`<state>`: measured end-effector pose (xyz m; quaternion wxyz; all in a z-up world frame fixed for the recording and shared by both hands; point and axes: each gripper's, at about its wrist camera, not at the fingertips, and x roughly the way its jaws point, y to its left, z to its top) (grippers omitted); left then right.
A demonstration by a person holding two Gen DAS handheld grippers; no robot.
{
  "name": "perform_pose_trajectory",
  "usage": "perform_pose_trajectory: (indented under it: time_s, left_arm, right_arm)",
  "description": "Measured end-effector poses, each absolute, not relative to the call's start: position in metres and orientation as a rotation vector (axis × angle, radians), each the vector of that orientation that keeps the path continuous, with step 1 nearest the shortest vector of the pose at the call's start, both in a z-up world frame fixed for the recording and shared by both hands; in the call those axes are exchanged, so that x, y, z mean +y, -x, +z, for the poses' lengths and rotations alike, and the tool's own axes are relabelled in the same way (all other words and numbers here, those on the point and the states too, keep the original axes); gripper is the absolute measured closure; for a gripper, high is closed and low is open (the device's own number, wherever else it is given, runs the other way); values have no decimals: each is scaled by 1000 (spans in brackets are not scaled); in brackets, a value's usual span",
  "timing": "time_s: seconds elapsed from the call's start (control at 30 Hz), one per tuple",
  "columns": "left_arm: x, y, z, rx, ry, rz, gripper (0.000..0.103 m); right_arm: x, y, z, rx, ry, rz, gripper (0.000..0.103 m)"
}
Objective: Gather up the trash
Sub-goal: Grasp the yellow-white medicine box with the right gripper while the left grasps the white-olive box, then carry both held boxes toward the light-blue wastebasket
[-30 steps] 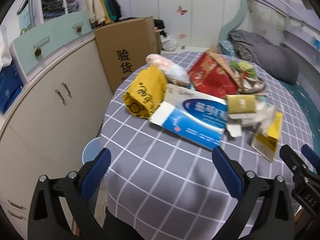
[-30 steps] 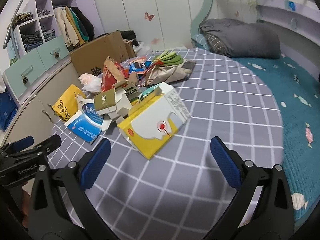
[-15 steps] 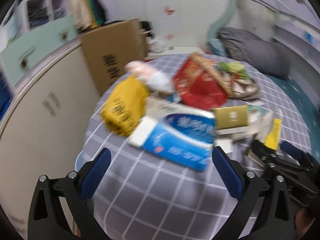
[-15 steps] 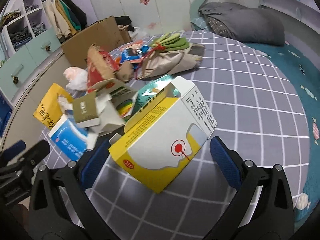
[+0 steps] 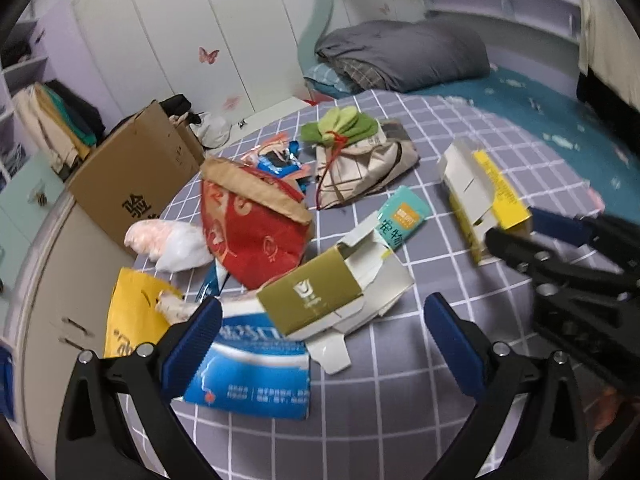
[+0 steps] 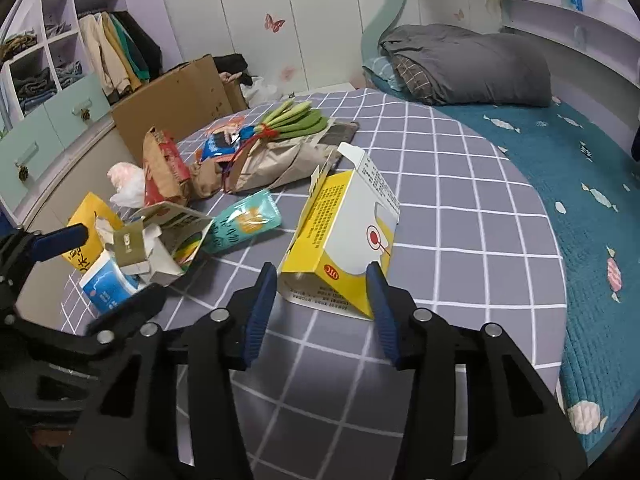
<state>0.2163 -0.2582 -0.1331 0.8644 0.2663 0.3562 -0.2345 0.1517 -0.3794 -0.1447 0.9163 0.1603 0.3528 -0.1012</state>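
Right claw [image 6: 322,292]: jaws have just been closing, now about half-width, with the near end of the yellow-and-white box [image 6: 346,236] between the blue pads [image 6: 260,312]; the right pad touches its edge, left-pad contact unclear. Pitched down, pointing toward 12 o'clock. Left claw [image 5: 320,336]: jaws wide apart, nothing gripped, pitched down over the litter. In the right wrist view it sits at 9 o'clock; in the left wrist view the right claw sits at 3 o'clock.

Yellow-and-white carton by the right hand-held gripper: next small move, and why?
Probably finish closing, then lift. The right hand-held gripper has just been closing, and its blue pads flank the near end of the opened yellow-and-white cardboard carton, which rests on the grey checked cover. Firm contact isn't clear yet.
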Motion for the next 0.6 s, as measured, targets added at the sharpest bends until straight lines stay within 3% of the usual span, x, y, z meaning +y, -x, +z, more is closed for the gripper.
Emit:
perform_pose_trajectory:
  time_s: [0.23, 0.3, 0.37, 0.5, 0.53, 0.6]
  left_arm:
    - [-276, -225, -147, 734, -638, -469, 5]
    - [-278, -226, -148, 724, -643, -468, 22]
    - [-280, -226, -148, 714, -646, -468, 28]
    - [-275, -223, -138, 685, -594, -516, 34]
    - [-273, -223, -133, 670, -575, -516, 36]
    - [-266, -224, -126, 667, -533, -523, 37]
  right_arm:
    - [-392, -146, -144, 718, -336, -208, 58]
    - [-394, -144, -145, 715, -342, -207, 58]
    - [-396, -143, -144, 712, -342, -208, 58]
    - [-395, -140, -144, 708, -344, -200, 59]
    - [-394, -141, -143, 704, -345, -195, 68]
    - [-390, -141, -141, 695, -347, -183, 69]
